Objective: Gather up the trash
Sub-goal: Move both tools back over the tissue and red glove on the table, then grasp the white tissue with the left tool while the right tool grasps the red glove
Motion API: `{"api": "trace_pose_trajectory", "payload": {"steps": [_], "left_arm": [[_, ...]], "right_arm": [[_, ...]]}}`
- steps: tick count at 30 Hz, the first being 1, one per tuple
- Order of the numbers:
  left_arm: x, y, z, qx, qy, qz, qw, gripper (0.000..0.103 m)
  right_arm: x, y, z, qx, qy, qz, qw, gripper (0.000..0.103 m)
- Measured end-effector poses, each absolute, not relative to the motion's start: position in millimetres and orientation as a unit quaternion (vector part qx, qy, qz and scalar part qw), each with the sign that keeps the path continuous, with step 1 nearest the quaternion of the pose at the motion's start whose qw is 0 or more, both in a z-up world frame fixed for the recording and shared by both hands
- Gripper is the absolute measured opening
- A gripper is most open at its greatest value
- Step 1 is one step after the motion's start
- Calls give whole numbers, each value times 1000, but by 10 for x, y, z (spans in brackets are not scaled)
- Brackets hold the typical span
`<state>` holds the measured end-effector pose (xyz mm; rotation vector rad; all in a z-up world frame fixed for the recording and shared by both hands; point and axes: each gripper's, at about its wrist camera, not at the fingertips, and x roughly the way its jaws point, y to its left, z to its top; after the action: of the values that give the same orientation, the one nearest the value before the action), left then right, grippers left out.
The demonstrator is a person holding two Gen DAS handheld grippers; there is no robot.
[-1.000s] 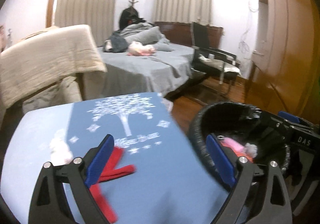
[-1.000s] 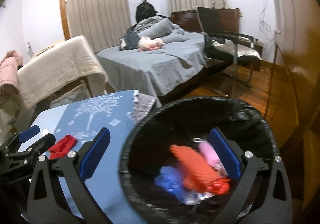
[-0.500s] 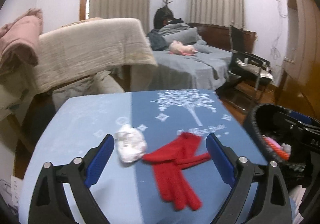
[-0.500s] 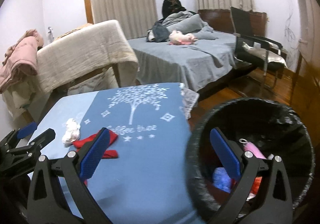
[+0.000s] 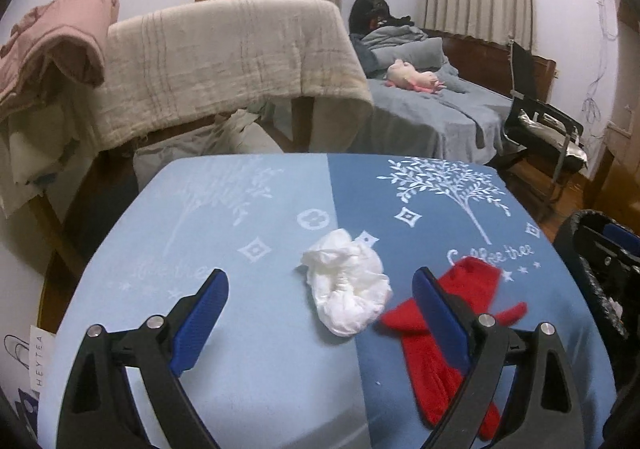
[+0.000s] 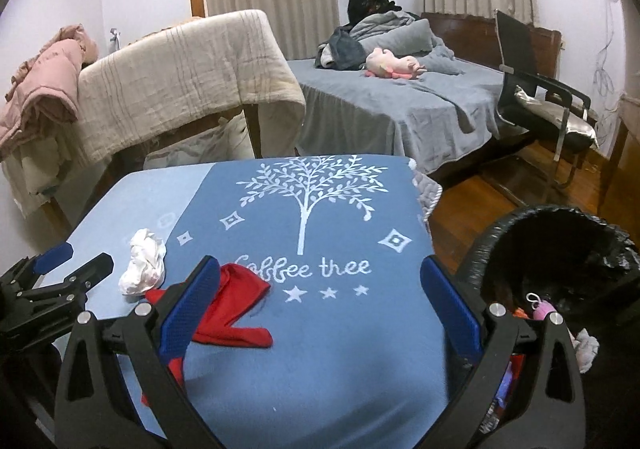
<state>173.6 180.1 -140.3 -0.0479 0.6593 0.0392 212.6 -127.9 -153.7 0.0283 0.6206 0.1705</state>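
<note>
Left gripper [image 5: 320, 313]: spread wide and empty, aimed at the tissue.
Right gripper [image 6: 320, 301]: also wide apart, holding nothing, over the table's right half.
Crumpled white tissue wad [image 5: 347, 291]: mid-surface of the blue tree-printed tablecloth [image 5: 248, 361], on its colour seam, well in from every edge.
Limp red fabric strip [image 5: 444, 333]: touching the wad's right side.
Black-lined trash bin [image 6: 560, 249]: off the table's right edge, already holding scraps.
Handling: likely featherlight, soft and crushable; pinch across the wad's bulging middle, clear of the red cloth.
</note>
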Motion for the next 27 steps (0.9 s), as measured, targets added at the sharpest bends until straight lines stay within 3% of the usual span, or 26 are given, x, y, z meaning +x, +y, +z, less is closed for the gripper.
{"api": "trace_pose_trajectory", "payload": {"steps": [16,19,22,24,27], "left_arm": [[2274,1777,-1707,-28,382,13,924,89],[2319,1761,-1757,-28,397,3,917,82],[2351,1739,-1788,-30,408,-20,912,68],[2361,1696,-1803,-28,413,-43,909,49],[2345,1639,-1782,-15,407,-45,912,42]], "right_arm": [[2385,-1178,-1743,6,328,91,940,97],[2401,-1176,-1757,6,329,91,940,97],[2410,-1171,-1767,7,331,93,939,97],[2412,-1169,-1773,8,332,94,938,97],[2406,-1167,-1763,9,332,95,938,97]]}}
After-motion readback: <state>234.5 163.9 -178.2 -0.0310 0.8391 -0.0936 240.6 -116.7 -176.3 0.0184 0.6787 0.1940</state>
